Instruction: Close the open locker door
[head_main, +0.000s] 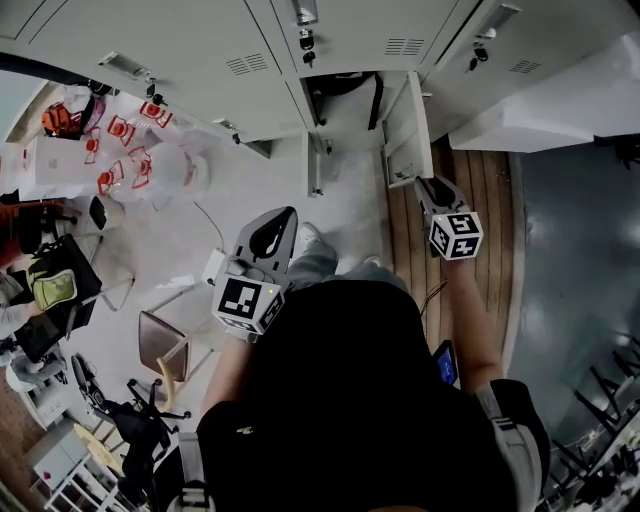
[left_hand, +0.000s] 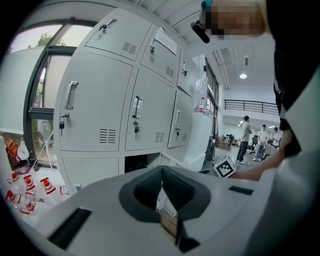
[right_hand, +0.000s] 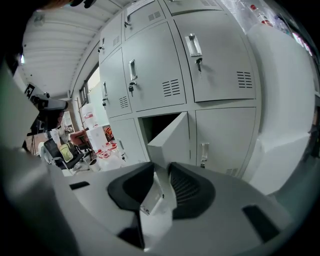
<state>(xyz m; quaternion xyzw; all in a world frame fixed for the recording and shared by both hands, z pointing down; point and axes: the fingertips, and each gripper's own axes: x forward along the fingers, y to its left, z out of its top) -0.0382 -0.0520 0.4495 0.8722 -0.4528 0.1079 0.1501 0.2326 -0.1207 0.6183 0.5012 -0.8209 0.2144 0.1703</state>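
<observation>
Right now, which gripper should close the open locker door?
Right. The right gripper grips the open locker door at its free edge; the left gripper, jaws together, is off to the side.

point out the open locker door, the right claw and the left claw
open locker door (head_main: 408, 130): head view, middle of its panel
right claw (head_main: 424, 186): head view, between its fingertips
left claw (left_hand: 161, 171): left gripper view, between its fingertips

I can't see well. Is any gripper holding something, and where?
The right gripper grips the open locker door by its free edge; left gripper holds nothing.
</observation>
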